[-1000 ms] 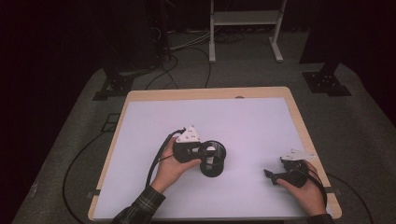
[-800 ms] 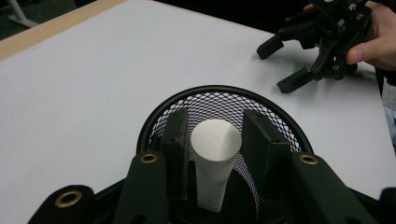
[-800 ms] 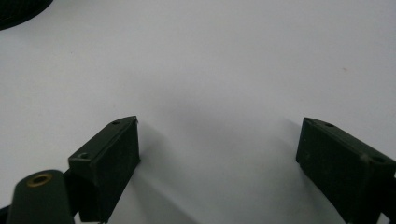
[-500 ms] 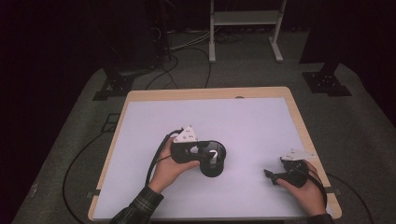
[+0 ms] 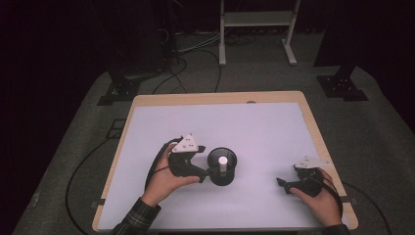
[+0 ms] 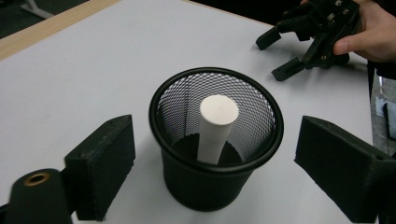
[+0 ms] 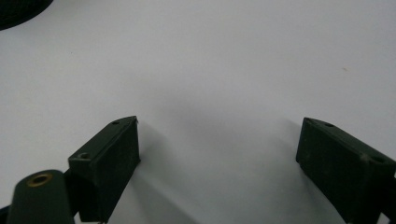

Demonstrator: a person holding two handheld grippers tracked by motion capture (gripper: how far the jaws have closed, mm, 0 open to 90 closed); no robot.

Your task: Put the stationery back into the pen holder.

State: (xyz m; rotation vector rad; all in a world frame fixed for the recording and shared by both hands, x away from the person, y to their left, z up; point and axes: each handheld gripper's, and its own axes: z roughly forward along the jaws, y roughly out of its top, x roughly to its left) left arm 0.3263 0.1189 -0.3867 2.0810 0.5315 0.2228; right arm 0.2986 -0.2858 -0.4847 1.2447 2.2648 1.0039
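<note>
A black mesh cup (image 5: 221, 175) (image 6: 215, 191) stands on the white table top (image 5: 254, 127), a little front of centre. A white cylinder (image 5: 223, 160) (image 6: 217, 126) leans upright inside it. My left gripper (image 5: 205, 164) (image 6: 219, 172) sits just left of the cup. Its jaws have just been opening and now stand wide, either side of the cup, with the pads (image 6: 100, 163) clear of it. My right gripper (image 5: 284, 183) (image 6: 280, 56) (image 7: 224, 158) rests near the front right corner, open over bare table with nothing between its fingers.
The table has a wooden rim (image 5: 215, 98) and sits on grey carpet. Behind it on the floor are cables (image 5: 186, 58), a white-framed stand (image 5: 257, 19) and black stand feet (image 5: 342, 85) (image 5: 117, 93). A cable (image 5: 78, 171) trails off the table's left side.
My left gripper has drawn back to the left from over the cup and its jaws have spread. The white cylinder now shows standing in the cup. The right gripper has kept still.
</note>
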